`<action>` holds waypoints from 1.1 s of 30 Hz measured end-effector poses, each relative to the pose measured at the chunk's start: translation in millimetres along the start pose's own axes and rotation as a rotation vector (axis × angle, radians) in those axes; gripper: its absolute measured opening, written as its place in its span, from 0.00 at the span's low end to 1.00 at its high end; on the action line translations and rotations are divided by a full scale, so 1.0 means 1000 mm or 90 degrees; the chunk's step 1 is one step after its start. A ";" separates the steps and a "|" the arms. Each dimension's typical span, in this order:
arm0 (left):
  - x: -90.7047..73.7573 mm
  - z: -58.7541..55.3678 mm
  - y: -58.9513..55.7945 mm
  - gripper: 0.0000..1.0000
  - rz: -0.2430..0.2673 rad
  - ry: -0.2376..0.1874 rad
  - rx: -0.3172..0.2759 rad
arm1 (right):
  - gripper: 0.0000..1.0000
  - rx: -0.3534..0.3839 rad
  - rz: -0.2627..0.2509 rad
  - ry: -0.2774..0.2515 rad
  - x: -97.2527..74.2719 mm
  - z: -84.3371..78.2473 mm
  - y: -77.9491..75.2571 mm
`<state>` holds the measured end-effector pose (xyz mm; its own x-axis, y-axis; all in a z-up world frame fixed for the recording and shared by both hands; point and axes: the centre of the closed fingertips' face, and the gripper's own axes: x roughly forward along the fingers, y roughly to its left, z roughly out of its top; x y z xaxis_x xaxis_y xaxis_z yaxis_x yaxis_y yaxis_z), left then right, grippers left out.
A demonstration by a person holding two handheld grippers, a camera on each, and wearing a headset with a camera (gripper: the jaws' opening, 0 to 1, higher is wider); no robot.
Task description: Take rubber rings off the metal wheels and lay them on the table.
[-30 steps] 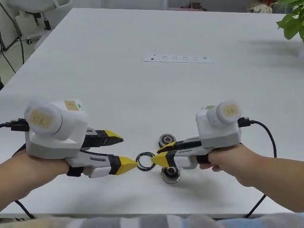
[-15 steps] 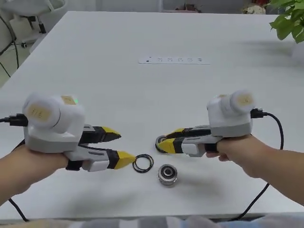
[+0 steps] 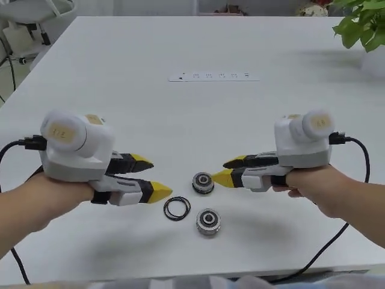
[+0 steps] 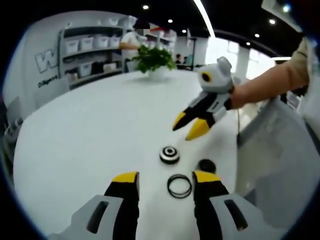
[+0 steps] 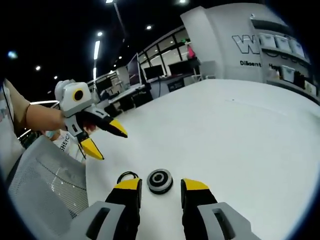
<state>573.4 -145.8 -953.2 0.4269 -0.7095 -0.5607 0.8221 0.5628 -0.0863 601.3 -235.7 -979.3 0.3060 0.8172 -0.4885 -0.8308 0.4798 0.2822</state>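
Left tool (image 3: 160, 177) gapes beside thin black rubber rings (image 3: 177, 208).

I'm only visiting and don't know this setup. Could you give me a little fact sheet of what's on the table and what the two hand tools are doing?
surface: white table
left gripper: jaws open, empty, tips just left of the rings
right gripper: jaws open, empty, tips beside the farther wheel
rubber rings: black, flat on the table, off any wheel
farther wheel: metal, lying on the table
nearer wheel: metal, lying right of the rings
background: power strip, plant
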 end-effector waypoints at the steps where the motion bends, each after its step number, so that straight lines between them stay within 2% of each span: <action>1: 0.002 0.001 0.001 0.43 0.000 0.000 -0.001 | 0.29 -0.004 -0.002 0.004 0.000 -0.002 -0.001; 5: 0.007 0.004 0.003 0.43 -0.002 -0.005 -0.016 | 0.29 -0.026 -0.004 0.022 0.001 -0.009 -0.004; 12: 0.017 0.001 0.003 0.42 -0.004 0.007 -0.011 | 0.28 -0.060 0.000 0.049 0.006 -0.020 -0.004; 23: 0.033 0.001 -0.001 0.41 -0.014 0.020 0.003 | 0.26 -0.083 0.015 0.062 0.018 -0.023 0.000; 33: 0.047 0.002 -0.004 0.38 -0.023 0.027 0.014 | 0.21 -0.089 0.015 0.068 0.022 -0.027 -0.003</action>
<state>591.1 -182.3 -977.4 0.3816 -0.7101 -0.5917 0.8447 0.5278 -0.0887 597.9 -227.3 -1013.1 0.2406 0.7860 -0.5695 -0.8960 0.4055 0.1811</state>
